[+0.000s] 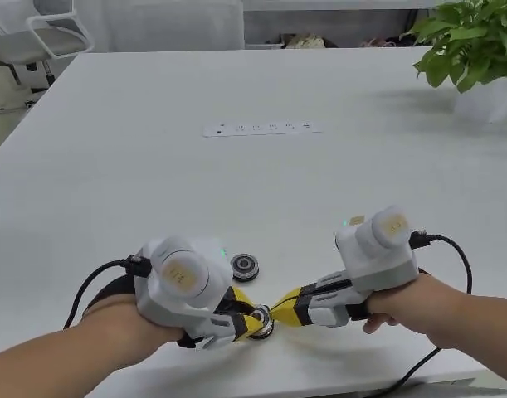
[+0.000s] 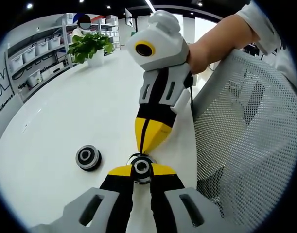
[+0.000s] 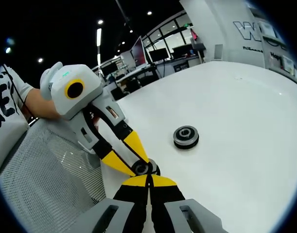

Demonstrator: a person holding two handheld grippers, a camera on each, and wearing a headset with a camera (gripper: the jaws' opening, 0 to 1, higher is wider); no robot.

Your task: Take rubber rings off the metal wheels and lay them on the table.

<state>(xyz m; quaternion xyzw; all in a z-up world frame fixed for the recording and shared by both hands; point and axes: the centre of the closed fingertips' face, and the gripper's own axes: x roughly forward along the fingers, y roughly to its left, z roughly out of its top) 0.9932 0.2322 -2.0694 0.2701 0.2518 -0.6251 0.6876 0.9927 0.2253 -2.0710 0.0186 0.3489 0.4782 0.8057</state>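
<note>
Left gripper point(image 1: 250, 324) clamps metal wheel point(image 1: 264, 322) at table's point(image 1: 153, 174) near edge; right gripper point(image 1: 281, 310), tips together, touches its rim. Second wheel point(image 1: 245, 265) lies flat just behind.

From 6 o'clock, the head view looks down across the white flat surface point(image 1: 236, 99). The low, close gripper views face each other, sharing the loose black-ringed metal wheel point(image 1: 246, 265).

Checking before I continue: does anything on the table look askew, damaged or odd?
Nothing stands out. One wheel lies flat on the table; the left gripper grips a second wheel near the table's front edge, with the right gripper's shut tips at its rim.
</note>
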